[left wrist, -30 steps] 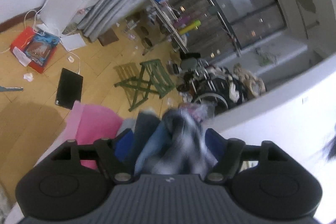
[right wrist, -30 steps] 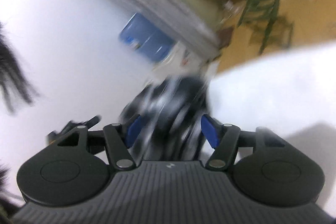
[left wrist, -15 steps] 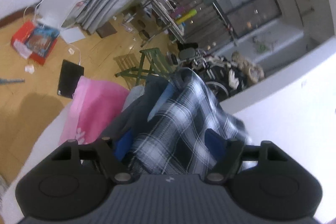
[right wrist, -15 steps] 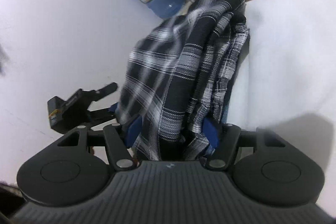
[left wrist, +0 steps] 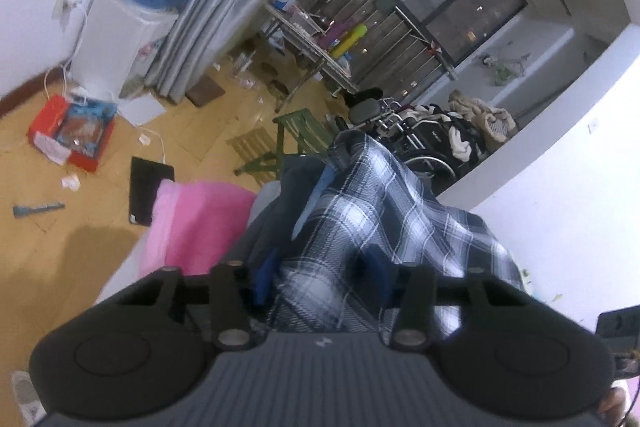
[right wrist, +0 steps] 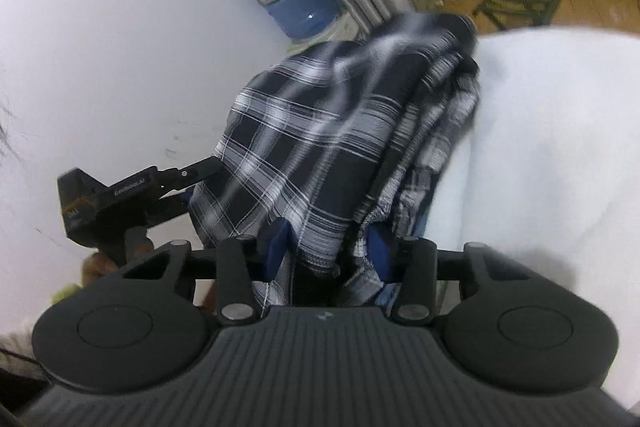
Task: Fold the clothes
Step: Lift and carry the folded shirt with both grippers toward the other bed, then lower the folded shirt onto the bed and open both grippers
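Observation:
A black-and-white plaid shirt (left wrist: pixel 380 195) hangs bunched between my two grippers, over a white padded surface (right wrist: pixel 540 147). My left gripper (left wrist: pixel 324 273) is closing, and shirt fabric fills the gap between its blue pads. My right gripper (right wrist: pixel 330 247) is closing too, its blue pads pressing on a thick fold of the same shirt (right wrist: pixel 320 131). In the right wrist view the left gripper (right wrist: pixel 200 179) reaches into the shirt's left edge. A dark blue-grey garment (left wrist: pixel 296 179) lies beside the shirt on the left.
A pink cloth (left wrist: pixel 196 223) lies at the surface's left edge. On the wooden floor beyond are a green folding stool (left wrist: pixel 296 135), a black tablet (left wrist: pixel 146 187) and a red box (left wrist: pixel 72 131). A water dispenser (left wrist: pixel 132 39) stands by the wall, a wheelchair (left wrist: pixel 420 139) farther back.
Both pairs of jaws have narrowed onto the shirt. The shirt, a blur a second ago, now hangs spread between the grippers. The left view has sunk slightly, showing more of the pink cloth.

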